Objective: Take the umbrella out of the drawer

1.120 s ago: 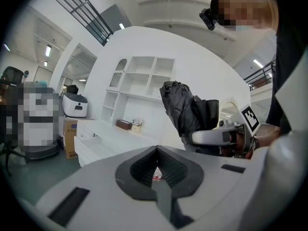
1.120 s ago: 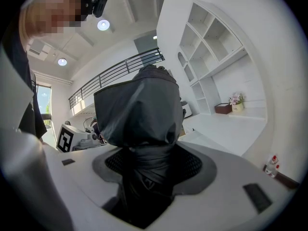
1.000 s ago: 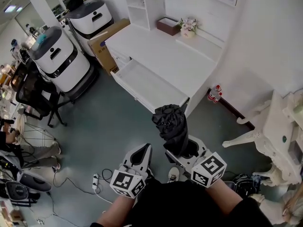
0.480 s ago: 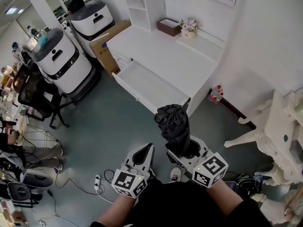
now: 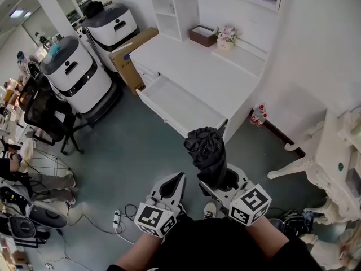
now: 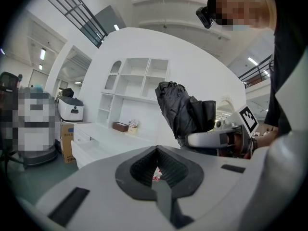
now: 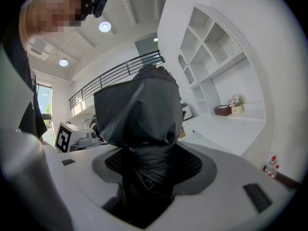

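White counter (image 5: 197,66) fills the top of the head view. Its drawer (image 5: 179,101) stands pulled out from the front edge, with a bare bed as far as I can see. Little has changed over the last second. The counter and drawer have slid a touch up and to the right in my view, as though I had backed off a step, and the folded black umbrella (image 5: 206,154) has stayed upright in the same grip. I judge the main work done: the umbrella is out of the drawer and held over the grey floor (image 5: 130,145), short of the drawer's front edge. Its top lies near the drawer's right front corner in the picture, but I cannot tell the true gap there. Open floor lies to my left and straight ahead. An ornate white table (image 5: 333,162) crowds the right side, and the office chair (image 5: 42,114) is well apart at the far left. The right gripper (image 5: 219,180) has its jaws pinching the umbrella low on the bundled cloth, which fills the gap between the pads in its own view. The left gripper (image 5: 178,178) sits just beside it, jaws pressed together on nothing.
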`<state>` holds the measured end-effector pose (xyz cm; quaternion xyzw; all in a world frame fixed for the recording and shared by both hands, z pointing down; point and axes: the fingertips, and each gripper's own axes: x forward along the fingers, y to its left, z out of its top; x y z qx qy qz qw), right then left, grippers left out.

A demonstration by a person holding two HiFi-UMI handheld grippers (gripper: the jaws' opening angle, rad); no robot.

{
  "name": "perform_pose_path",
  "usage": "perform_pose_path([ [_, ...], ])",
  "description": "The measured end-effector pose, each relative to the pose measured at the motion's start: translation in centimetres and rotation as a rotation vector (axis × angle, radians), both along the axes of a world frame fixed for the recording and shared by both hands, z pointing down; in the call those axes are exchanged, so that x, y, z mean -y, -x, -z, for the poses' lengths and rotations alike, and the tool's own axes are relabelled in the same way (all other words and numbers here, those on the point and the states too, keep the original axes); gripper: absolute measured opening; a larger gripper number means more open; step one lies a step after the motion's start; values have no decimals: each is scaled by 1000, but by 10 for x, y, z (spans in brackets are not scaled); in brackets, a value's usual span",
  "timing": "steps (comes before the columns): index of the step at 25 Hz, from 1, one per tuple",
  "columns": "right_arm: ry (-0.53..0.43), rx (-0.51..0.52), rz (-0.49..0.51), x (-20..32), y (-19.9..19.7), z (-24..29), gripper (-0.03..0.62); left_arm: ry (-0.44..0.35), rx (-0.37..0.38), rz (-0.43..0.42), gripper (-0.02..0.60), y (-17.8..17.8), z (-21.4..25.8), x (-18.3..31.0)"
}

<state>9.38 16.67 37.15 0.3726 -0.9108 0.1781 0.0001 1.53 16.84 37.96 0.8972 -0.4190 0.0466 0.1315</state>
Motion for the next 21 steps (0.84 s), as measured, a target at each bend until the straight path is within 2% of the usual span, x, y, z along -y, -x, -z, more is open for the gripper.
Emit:
perform_pose_path([
  [21,-4,0,1,1,4,3,250,-5,6,-4,-3,5,3,-4],
])
